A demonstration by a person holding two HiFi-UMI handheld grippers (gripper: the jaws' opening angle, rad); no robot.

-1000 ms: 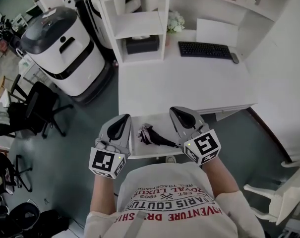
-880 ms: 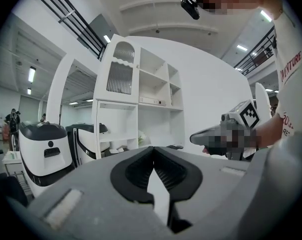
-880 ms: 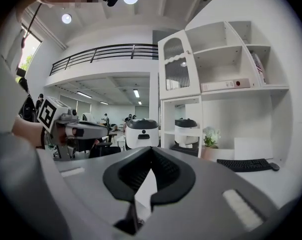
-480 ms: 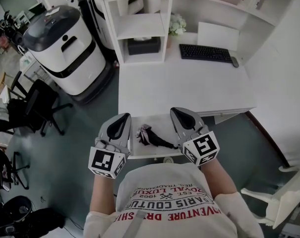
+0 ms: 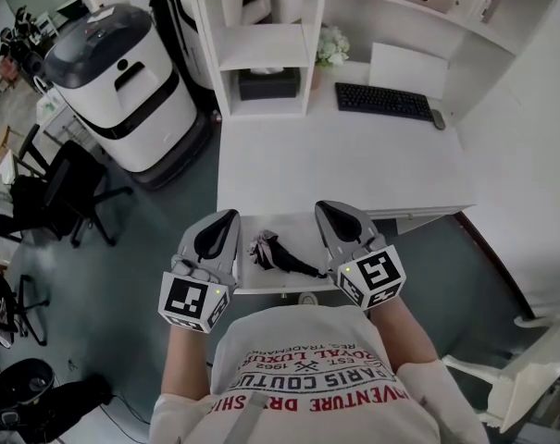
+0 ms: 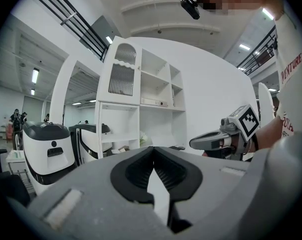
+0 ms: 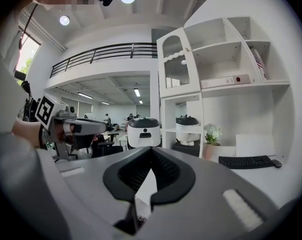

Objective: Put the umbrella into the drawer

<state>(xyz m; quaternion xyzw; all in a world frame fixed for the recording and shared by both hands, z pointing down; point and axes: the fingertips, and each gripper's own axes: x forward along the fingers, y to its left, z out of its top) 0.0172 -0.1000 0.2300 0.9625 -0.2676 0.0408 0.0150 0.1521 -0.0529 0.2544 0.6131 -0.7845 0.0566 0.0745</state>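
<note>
A folded dark umbrella (image 5: 273,252) lies in the pulled-out white drawer (image 5: 303,234) under the desk's front edge. My left gripper (image 5: 226,218) hovers over the drawer's left side, and its jaws are shut on nothing. My right gripper (image 5: 324,209) hovers over the drawer's right side, by the umbrella's handle end, also shut and empty. Neither gripper touches the umbrella. In the left gripper view my own jaws (image 6: 151,150) meet at the tips, with the right gripper (image 6: 215,140) off to the right. The right gripper view shows its closed jaws (image 7: 151,151) and the left gripper (image 7: 77,129) at the left.
The white desk (image 5: 335,165) carries a black keyboard (image 5: 383,101), a flower pot (image 5: 328,46) and a shelf unit (image 5: 266,44) holding a dark box. A large white-and-black machine (image 5: 113,81) and black chairs (image 5: 62,192) stand to the left. A white chair (image 5: 511,377) is at the right.
</note>
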